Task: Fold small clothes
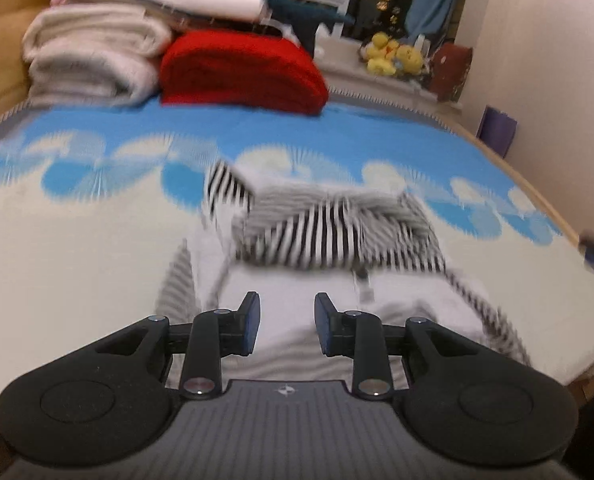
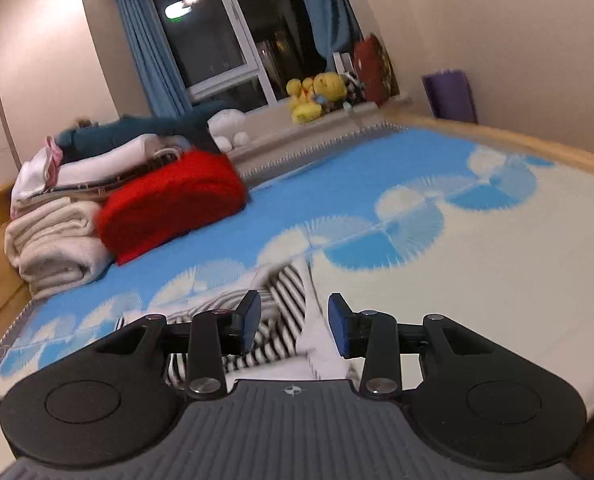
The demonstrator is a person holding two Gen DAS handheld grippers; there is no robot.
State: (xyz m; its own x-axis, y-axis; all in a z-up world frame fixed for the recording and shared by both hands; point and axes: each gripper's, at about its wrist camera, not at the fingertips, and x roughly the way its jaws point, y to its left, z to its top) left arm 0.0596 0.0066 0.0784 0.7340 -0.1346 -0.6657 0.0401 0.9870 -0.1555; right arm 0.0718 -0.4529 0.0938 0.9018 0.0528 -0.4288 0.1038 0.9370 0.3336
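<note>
A small black-and-white striped garment [image 1: 329, 236] lies partly folded on the blue-and-white bed cover [image 1: 97, 220], its white inner side [image 1: 297, 300] spread toward me. My left gripper [image 1: 287, 328] is open and empty, just above the garment's near white part. In the right wrist view the same striped garment [image 2: 281, 300] lies under and left of my right gripper [image 2: 295, 328], which is open and empty over its white edge [image 2: 321, 344]. Both views are blurred by motion.
A red folded blanket [image 1: 241, 72] and a cream folded blanket [image 1: 93, 60] with stacked clothes sit at the bed's far side. Yellow plush toys [image 1: 393, 54] sit on the window sill. The wooden bed edge [image 2: 537, 144] runs along the right, with a purple bin [image 2: 449, 96] beyond it.
</note>
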